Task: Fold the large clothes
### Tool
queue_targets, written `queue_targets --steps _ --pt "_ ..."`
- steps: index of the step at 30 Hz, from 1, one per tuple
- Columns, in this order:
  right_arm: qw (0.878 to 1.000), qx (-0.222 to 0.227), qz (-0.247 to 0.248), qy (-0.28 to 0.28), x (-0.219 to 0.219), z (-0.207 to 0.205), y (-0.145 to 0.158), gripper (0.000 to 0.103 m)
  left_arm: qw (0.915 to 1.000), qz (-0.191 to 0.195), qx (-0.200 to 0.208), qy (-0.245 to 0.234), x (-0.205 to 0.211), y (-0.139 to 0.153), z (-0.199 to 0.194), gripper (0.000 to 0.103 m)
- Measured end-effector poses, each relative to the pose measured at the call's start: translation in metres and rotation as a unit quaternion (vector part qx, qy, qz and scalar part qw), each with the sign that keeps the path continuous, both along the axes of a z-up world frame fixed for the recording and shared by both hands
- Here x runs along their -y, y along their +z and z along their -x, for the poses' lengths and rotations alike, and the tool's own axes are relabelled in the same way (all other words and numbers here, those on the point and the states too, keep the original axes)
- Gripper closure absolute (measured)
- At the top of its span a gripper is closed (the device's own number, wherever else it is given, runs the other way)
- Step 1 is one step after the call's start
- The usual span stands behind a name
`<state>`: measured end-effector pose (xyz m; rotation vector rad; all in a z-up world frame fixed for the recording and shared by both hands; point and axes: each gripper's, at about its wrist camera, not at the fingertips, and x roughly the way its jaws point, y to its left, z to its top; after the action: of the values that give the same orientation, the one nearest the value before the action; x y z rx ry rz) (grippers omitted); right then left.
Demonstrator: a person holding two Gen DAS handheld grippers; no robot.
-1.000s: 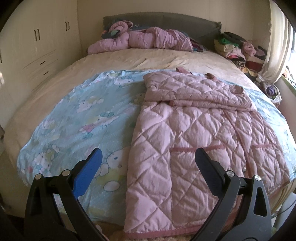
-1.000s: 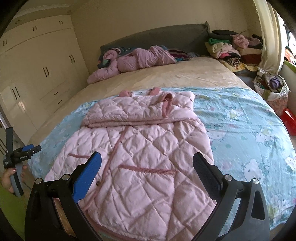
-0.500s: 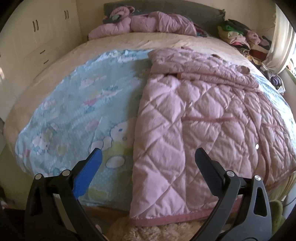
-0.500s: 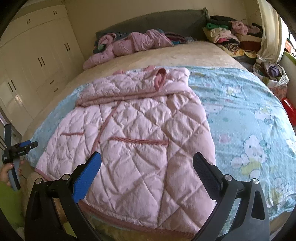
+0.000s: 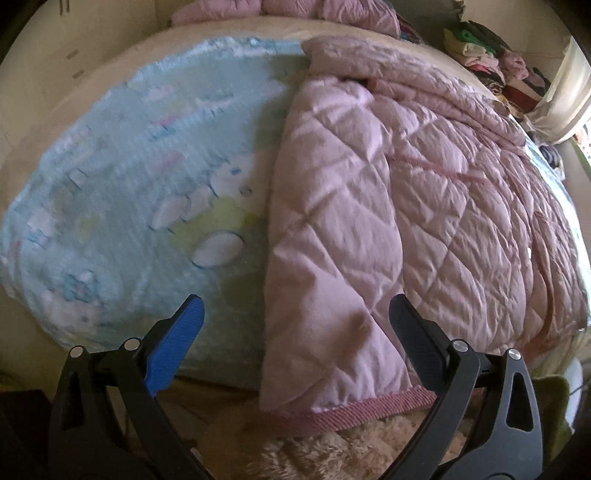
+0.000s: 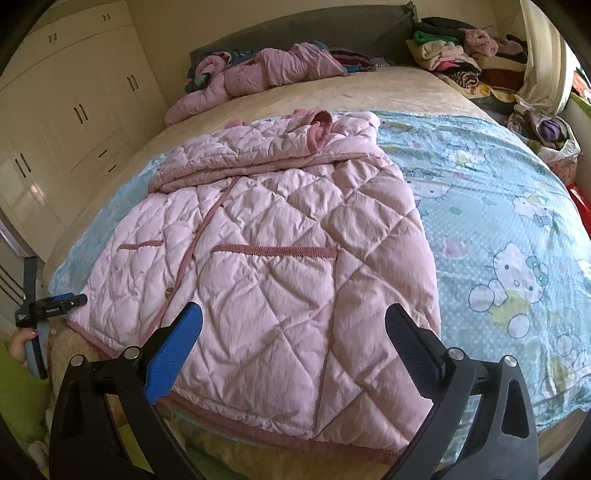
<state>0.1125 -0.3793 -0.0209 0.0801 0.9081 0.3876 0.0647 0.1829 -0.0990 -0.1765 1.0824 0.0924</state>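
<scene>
A pink quilted coat point(image 5: 388, 206) point(image 6: 273, 236) lies spread on a light blue cartoon-print sheet point(image 5: 140, 192) point(image 6: 498, 229) on the bed, its sleeves folded across the top and its darker pink hem point(image 5: 354, 410) hanging over the near edge. My left gripper point(image 5: 295, 317) is open just above the coat's lower left corner, touching nothing. My right gripper point(image 6: 293, 317) is open above the coat's lower right part, close to the hem point(image 6: 280, 435). The left gripper point(image 6: 48, 306) also shows at the far left in the right wrist view, held by a hand.
Crumpled pink clothes point(image 6: 266, 70) lie by the grey headboard point(image 6: 314, 33). A pile of mixed clothes point(image 6: 465, 59) sits at the bed's far right corner by a curtain. Cream wardrobes point(image 6: 74, 122) stand on the left. A beige fluffy rug point(image 5: 362, 450) lies below the bed edge.
Both grippers have moved down and closer to the coat's hem at the near bed edge; the coat now fills more of each view. Both stay open and the coat has not moved.
</scene>
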Motion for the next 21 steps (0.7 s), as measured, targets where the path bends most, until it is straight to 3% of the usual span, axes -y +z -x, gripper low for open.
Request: queue_targets --steps 10,18,20,21 --pt "1.000 -0.009 0.001 -0.003 0.007 0.006 -0.008 0.004 0.9956 0.032 -0.052 -0.071 0.011 -0.014 -0.009 0.009" --pt "0.999 -0.039 0.006 -0.015 0.024 0.013 -0.021 0.004 0.9922 0.069 -0.075 -0.072 0.006 -0.020 -0.018 0.009" --pt "0.999 -0.045 0.010 -0.019 0.030 0.016 -0.025 0.004 0.9925 0.059 -0.073 -0.078 0.009 -0.019 -0.017 0.013" --pt "0.999 -0.048 0.010 -0.022 0.033 0.017 -0.027 0.004 0.9924 0.057 -0.071 -0.083 0.012 -0.019 -0.017 0.020"
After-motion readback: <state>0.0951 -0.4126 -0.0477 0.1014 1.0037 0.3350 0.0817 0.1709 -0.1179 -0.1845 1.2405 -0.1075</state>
